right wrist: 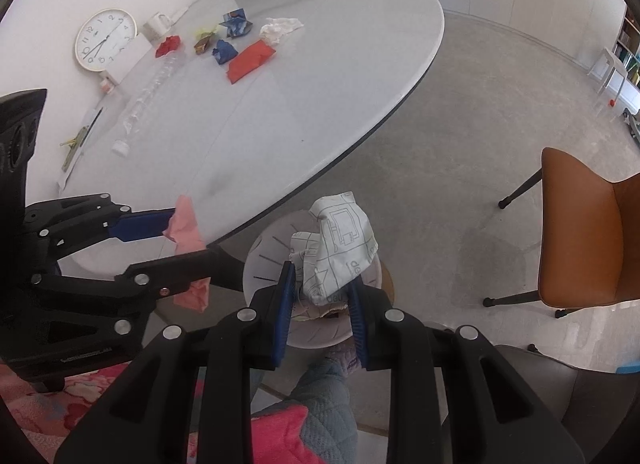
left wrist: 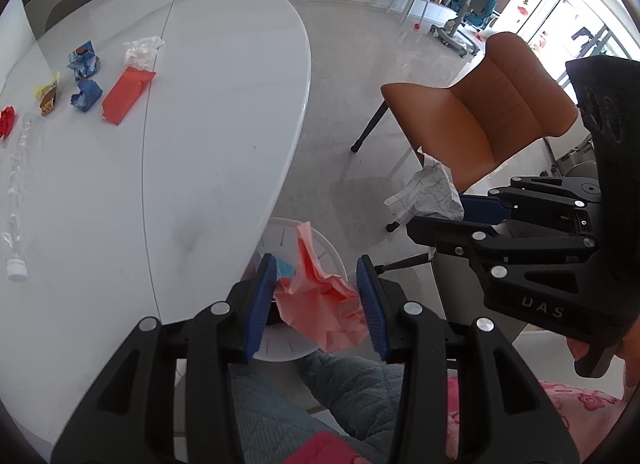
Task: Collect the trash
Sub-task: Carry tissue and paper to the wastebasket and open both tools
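Right now both of my claws carry trash, and what matters is where the white bin (right wrist: 316, 338) lies from each. My left claw (left wrist: 320, 300) pinches a crumpled pink paper (left wrist: 324, 304) between its blue pads, and the bin (left wrist: 288, 348) sits straight beneath and just ahead of its tips, partly tucked under the desk (left wrist: 180, 144) rim. My right claw (right wrist: 320, 304) is pressed onto a crumpled white printed paper (right wrist: 340, 248), which stands up past the tips, and the bin's mouth is directly below it too. Both claws point steeply down, side by side, the right one just to the right of the left. I judge the right claw the better centred over the opening; the left hangs nearer the bin's edge closest to the desk, though the fisheye bend makes that hard to settle. So the coming move, as I read it, is a plain release straight down, no reach needed. The rest of the trash, a red wrapper (left wrist: 126, 94), blue scraps (left wrist: 86, 98) and a clear bottle (left wrist: 20, 184), lies far ahead and to the left on the desk.
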`<control>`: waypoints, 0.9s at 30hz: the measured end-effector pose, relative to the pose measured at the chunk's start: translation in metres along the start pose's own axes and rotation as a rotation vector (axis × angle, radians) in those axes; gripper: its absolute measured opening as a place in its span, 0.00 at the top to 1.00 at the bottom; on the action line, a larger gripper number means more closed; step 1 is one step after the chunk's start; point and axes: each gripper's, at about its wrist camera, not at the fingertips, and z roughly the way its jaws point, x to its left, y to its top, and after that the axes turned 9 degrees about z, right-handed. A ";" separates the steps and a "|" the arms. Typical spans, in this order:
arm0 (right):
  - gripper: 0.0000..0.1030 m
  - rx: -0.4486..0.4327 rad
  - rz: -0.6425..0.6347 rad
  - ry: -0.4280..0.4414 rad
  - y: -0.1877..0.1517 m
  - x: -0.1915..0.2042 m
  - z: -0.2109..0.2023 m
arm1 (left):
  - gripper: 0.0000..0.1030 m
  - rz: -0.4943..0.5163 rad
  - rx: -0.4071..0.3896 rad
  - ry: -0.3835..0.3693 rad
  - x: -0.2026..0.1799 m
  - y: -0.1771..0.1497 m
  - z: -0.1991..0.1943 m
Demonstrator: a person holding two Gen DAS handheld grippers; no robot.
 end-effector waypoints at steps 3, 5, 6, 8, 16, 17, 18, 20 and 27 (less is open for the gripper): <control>0.74 -0.004 0.003 -0.003 -0.003 -0.002 -0.002 | 0.55 -0.004 0.007 -0.008 -0.003 -0.001 0.002; 0.74 -0.006 0.004 -0.004 -0.005 -0.003 -0.004 | 0.45 -0.007 0.007 -0.008 -0.004 -0.001 0.003; 0.74 -0.006 0.004 -0.005 -0.005 -0.004 -0.004 | 0.39 -0.006 0.003 -0.003 -0.006 -0.002 0.002; 0.74 -0.008 0.005 -0.005 -0.006 -0.005 -0.005 | 0.33 0.002 -0.006 0.002 -0.009 -0.004 0.000; 0.73 -0.021 0.003 0.006 -0.006 -0.004 -0.007 | 0.21 -0.007 -0.015 0.038 -0.003 -0.007 -0.010; 0.73 -0.022 0.001 0.008 -0.006 -0.003 -0.007 | 0.21 -0.012 -0.016 0.044 -0.001 -0.007 -0.012; 0.73 -0.021 -0.002 0.010 -0.006 -0.003 -0.007 | 0.21 -0.022 -0.022 0.057 0.002 -0.008 -0.016; 0.73 -0.017 -0.011 0.016 -0.007 0.001 -0.005 | 0.19 -0.042 -0.031 0.087 0.009 -0.009 -0.023; 0.71 0.024 -0.069 0.073 -0.011 0.023 0.012 | 0.12 -0.157 -0.076 0.238 0.049 -0.023 -0.061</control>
